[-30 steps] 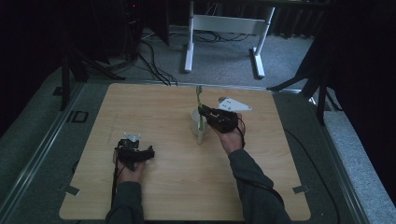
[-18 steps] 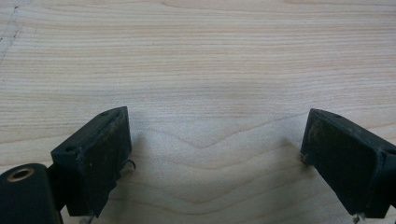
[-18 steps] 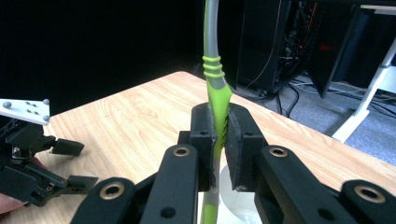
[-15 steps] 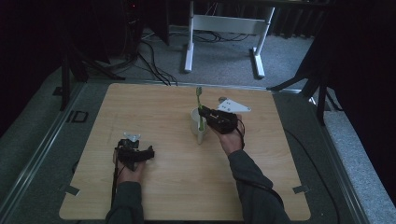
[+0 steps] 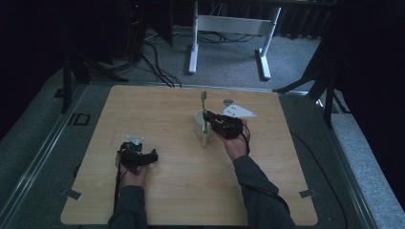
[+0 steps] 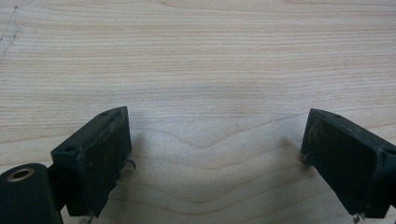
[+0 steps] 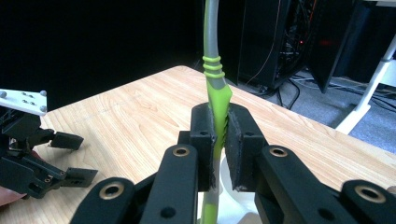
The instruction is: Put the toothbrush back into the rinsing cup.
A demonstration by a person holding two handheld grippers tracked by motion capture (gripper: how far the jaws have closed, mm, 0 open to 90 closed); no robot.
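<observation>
A green and grey toothbrush (image 5: 204, 112) stands upright in a white cup (image 5: 202, 128) near the middle of the wooden table (image 5: 167, 114). My right gripper (image 5: 207, 118) is shut on the toothbrush's handle just above the cup. In the right gripper view the green handle (image 7: 217, 100) is pinched between my right gripper (image 7: 220, 140) pads, with the cup's white rim (image 7: 233, 205) below. My left gripper (image 5: 152, 157) rests on the table at the front left, open. In the left gripper view its pads (image 6: 100, 154) stand wide apart over bare wood, my left gripper (image 6: 215, 158) holding nothing.
A white desk frame (image 5: 229, 28) and cables (image 5: 153, 57) lie on the floor beyond the table's far edge. Dark stands (image 5: 325, 81) flank the table at the right. Grey tape marks (image 5: 308, 193) sit at the front corners. The right gripper view shows the left gripper (image 7: 32, 154) farther off.
</observation>
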